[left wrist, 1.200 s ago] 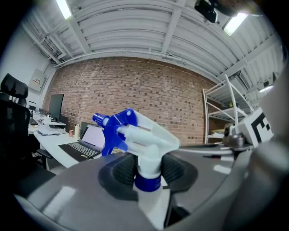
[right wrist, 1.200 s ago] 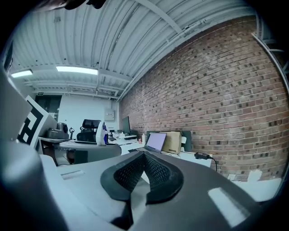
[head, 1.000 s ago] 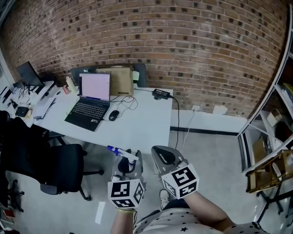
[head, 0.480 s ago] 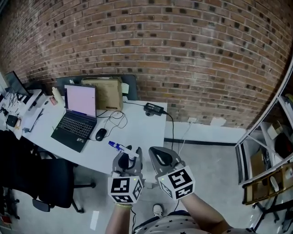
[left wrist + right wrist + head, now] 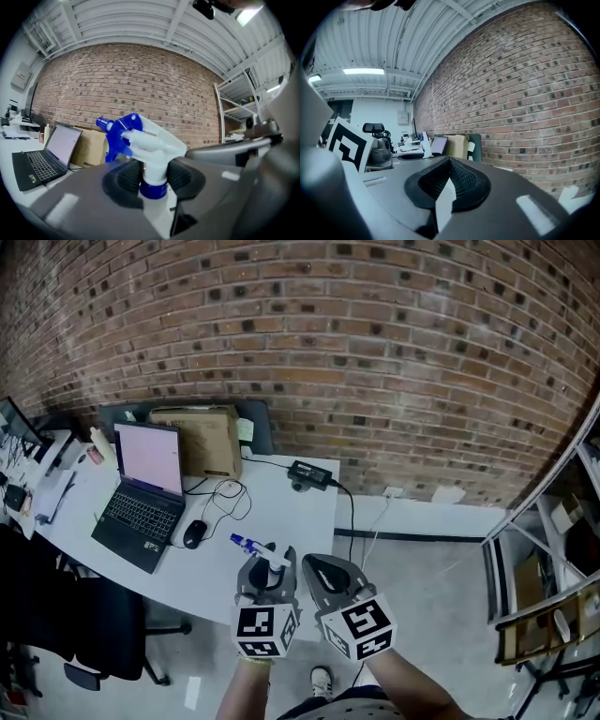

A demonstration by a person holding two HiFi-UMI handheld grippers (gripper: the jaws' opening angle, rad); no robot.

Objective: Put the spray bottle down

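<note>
My left gripper (image 5: 268, 568) is shut on the neck of a white spray bottle (image 5: 251, 545) with a blue nozzle. It holds the bottle upright over the near edge of the white desk (image 5: 291, 517). In the left gripper view both dark pads press on the white neck just above the blue collar of the spray bottle (image 5: 151, 143), and the nozzle points left. The bottle's body is hidden under the jaws. My right gripper (image 5: 323, 570) hovers just to the right of the left one, shut with nothing in it. Its pads (image 5: 461, 180) meet in the right gripper view.
On the desk are an open laptop (image 5: 141, 488), a mouse (image 5: 194, 533), a cardboard box (image 5: 202, 442) and a black power brick (image 5: 309, 474) with cables. A black office chair (image 5: 94, 634) stands at the lower left. Metal shelving (image 5: 553, 549) is at the right, a brick wall behind.
Both grippers have moved forward together from above the floor to the desk's near edge. The left one still carries the spray bottle. Neither gripper's jaws have changed.
</note>
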